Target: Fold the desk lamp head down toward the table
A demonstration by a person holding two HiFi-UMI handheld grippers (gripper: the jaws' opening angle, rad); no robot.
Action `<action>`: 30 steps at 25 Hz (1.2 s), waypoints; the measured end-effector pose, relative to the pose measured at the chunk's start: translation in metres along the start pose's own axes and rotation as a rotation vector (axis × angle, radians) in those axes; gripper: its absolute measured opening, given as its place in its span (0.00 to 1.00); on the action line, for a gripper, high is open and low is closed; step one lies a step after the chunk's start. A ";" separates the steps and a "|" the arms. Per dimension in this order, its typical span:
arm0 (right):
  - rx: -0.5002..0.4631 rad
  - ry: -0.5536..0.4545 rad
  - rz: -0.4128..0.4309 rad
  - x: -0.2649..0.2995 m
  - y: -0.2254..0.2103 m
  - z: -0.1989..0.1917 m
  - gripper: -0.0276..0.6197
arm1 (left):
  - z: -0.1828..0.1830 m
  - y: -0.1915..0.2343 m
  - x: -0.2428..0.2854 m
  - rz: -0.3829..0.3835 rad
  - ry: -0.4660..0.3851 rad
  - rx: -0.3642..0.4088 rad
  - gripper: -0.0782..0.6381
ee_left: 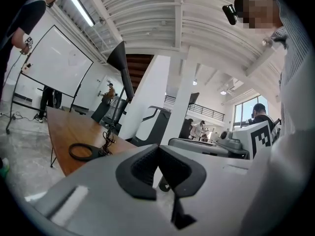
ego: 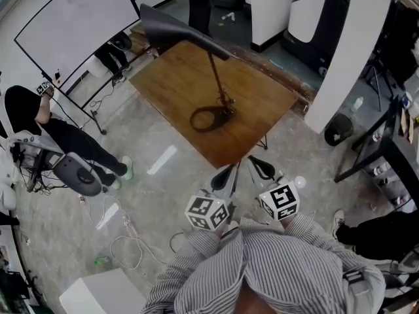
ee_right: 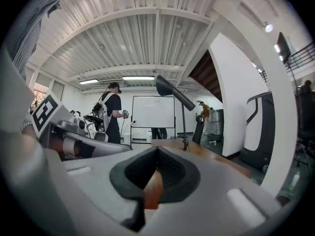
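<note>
Two tools, the left gripper [ego: 228, 173] and the right gripper [ego: 260, 168], sit side by side near the wooden table [ego: 265, 110] corner. Both are fully closed and empty. The desk lamp [ego: 171, 29] stands mid-table, head raised high.

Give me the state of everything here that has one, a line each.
Black desk lamp with ring base, standing on the brown wooden table, head raised, not folded.
Left gripper, shut, empty, off the lamp.
Right gripper, shut, empty, off the lamp.

Striped shirt [ego: 281, 267]; grey grippers [ego: 230, 170] [ego: 256, 163] with seemingly black fingers [ee_left: 142, 170].
</note>
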State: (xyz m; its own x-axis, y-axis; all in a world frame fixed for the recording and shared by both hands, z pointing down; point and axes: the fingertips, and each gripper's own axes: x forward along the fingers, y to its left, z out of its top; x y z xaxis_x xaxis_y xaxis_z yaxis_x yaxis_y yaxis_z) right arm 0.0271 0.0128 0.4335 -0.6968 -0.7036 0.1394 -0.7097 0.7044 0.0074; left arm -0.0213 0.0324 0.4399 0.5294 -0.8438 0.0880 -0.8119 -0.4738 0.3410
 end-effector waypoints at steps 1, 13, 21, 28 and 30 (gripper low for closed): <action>-0.001 0.001 0.002 0.000 0.000 -0.001 0.04 | 0.000 0.001 0.000 0.002 0.000 0.002 0.12; -0.003 -0.036 0.097 -0.003 -0.011 -0.002 0.04 | 0.005 0.006 0.020 0.007 -0.042 -0.018 0.12; 0.031 -0.039 0.058 0.000 -0.043 -0.033 0.04 | -0.021 0.028 0.045 0.085 -0.003 0.000 0.12; -0.047 -0.077 0.034 0.060 -0.078 -0.010 0.05 | 0.009 0.085 0.091 0.092 -0.012 0.059 0.12; -0.101 -0.085 0.029 0.085 -0.085 0.003 0.05 | 0.019 0.107 0.105 0.079 -0.010 0.070 0.13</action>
State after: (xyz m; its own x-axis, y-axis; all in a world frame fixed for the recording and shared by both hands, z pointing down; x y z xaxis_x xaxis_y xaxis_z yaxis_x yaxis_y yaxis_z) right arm 0.0284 -0.1074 0.4413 -0.7261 -0.6853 0.0566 -0.6782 0.7273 0.1053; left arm -0.0570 -0.1119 0.4674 0.4609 -0.8814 0.1029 -0.8664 -0.4219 0.2671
